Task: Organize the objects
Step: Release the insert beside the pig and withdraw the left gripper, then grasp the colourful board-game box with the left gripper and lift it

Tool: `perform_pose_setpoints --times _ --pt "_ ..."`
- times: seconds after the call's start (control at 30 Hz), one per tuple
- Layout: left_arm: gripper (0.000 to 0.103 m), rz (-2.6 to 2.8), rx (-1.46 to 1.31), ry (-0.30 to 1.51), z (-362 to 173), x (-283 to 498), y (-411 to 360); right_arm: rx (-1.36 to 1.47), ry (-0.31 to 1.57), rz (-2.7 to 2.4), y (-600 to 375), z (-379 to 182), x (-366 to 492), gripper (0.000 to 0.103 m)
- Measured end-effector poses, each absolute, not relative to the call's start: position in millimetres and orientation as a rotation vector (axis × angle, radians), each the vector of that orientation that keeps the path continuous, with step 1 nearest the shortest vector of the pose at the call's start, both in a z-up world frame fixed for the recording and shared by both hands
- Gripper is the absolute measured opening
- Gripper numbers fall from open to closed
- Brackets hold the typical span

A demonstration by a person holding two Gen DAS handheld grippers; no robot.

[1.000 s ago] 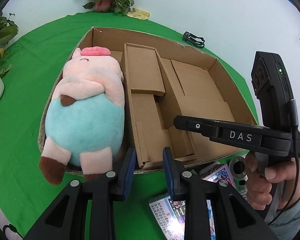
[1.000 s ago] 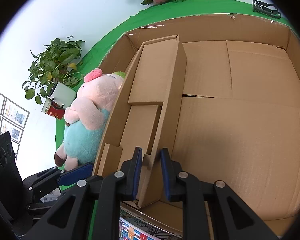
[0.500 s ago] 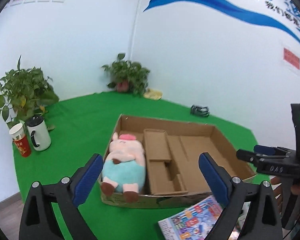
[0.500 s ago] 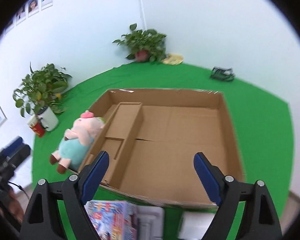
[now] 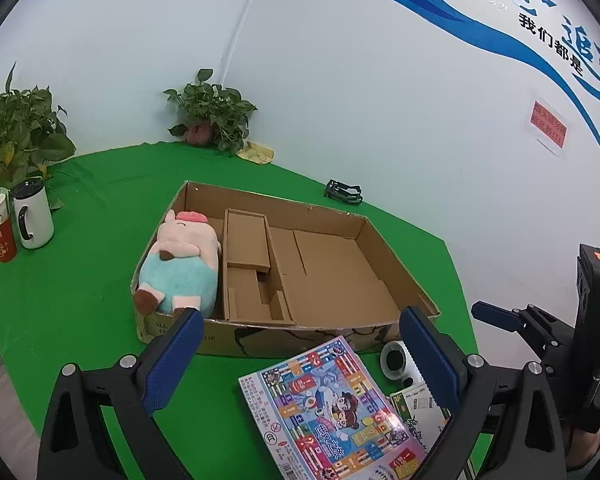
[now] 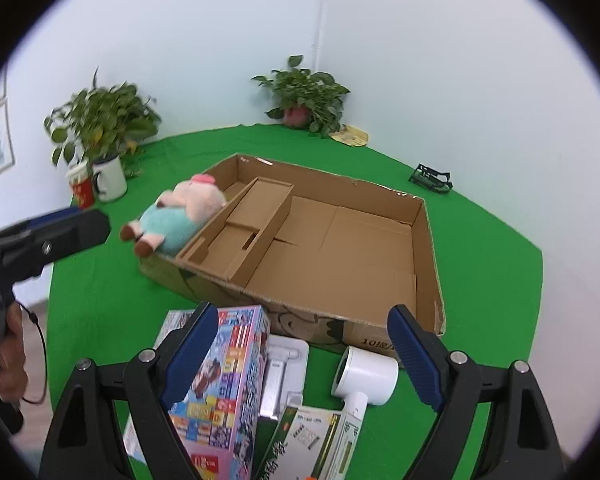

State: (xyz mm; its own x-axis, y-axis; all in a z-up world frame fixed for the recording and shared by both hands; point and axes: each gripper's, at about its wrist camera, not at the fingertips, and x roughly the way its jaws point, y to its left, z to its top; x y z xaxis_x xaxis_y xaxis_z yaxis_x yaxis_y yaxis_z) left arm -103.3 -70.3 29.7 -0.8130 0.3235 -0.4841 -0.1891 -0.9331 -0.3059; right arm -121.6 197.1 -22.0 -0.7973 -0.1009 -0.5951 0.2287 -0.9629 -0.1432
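A shallow cardboard box lies on the green table, with a folded cardboard divider inside. A pink and teal plush pig lies in its left compartment. In front of the box are a colourful game box, a white hair dryer and a green-and-white carton. My left gripper hangs open above the game box, holding nothing. My right gripper is open and empty above the items in front.
Two potted plants stand at the back and left. A white mug and a red cup sit by the left edge. A black object lies behind the box. A flat white pack lies beside the dryer.
Both grippers have opened wide and drawn back and up from the box. The right one has let go of the cardboard divider it was pinching.
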Motion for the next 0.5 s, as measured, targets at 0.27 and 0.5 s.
perform_pose_setpoints --times 0.27,0.5 --pt "0.099 2.674 -0.853 -0.371 26 -93 -78 0.967 0.22 -2.71 189 -36 -106 0.086" --pt "0.099 2.622 -0.887 -0.431 14 -89 -75 0.981 0.265 -2.682 178 -41 -97 0.086"
